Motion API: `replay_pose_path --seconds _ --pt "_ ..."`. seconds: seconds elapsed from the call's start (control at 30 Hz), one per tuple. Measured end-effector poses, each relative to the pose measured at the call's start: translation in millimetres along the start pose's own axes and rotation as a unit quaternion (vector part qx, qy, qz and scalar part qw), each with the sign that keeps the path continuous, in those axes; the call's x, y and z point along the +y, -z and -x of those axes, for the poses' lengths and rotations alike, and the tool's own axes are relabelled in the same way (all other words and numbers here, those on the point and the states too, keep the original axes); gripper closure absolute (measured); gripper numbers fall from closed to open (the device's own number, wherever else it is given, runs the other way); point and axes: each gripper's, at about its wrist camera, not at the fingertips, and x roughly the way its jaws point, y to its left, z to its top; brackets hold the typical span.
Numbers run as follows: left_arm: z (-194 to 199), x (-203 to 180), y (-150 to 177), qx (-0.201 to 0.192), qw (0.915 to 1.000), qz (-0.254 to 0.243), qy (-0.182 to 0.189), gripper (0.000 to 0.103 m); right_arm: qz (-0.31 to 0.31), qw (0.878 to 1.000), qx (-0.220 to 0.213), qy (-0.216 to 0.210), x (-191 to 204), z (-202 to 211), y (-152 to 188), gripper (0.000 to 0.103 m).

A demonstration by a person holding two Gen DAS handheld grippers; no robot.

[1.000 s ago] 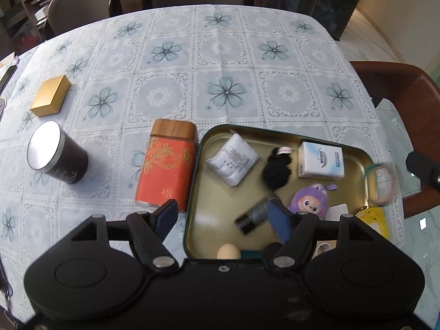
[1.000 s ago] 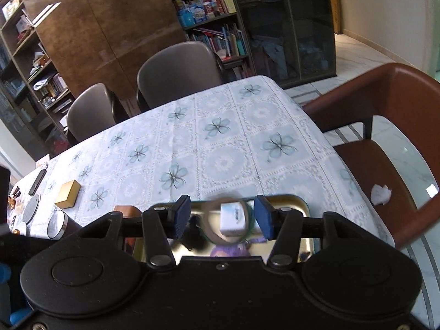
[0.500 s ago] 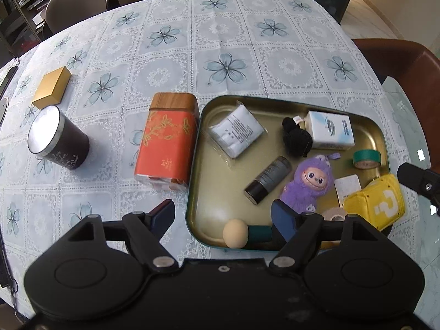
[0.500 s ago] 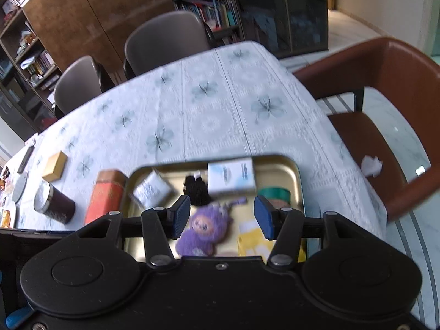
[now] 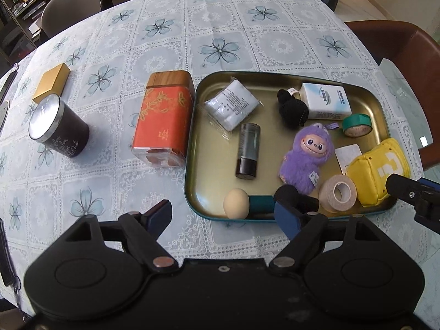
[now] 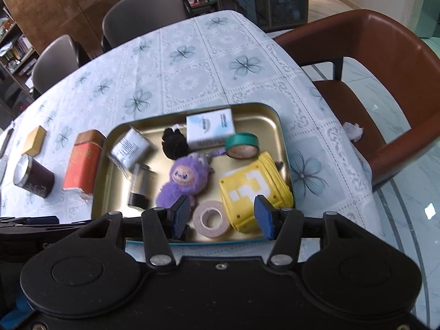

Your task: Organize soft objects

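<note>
Crowded at 3 o'clock of the tray [image 5: 192,148]: yellow cube plush [image 5: 376,170], purple plush [image 5: 302,159], beige tape roll [image 5: 339,194] packed close. Bare tray floor at 9 o'clock, around the dark bottle [image 5: 247,151]. Open tabletop [image 5: 220,27] toward 12; orange tin [image 5: 165,118] just beside the tray's left wall.

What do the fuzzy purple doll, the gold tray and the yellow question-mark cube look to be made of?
Fuzzy purple doll: plush fur, shaggy fibres, with a smooth, probably vinyl, face. Gold tray: likely painted metal, glossy with reflections. Yellow question-mark cube: padded, stitched seams, maybe faux leather.
</note>
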Motion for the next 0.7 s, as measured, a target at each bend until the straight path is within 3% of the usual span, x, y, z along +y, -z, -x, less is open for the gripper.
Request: replay_pose_path --seconds 0.7 --pt "5 -2 14 0.003 1.0 0.002 -0.001 0.021 -0.002 1.0 0.018 0.01 4 0 15 0.051"
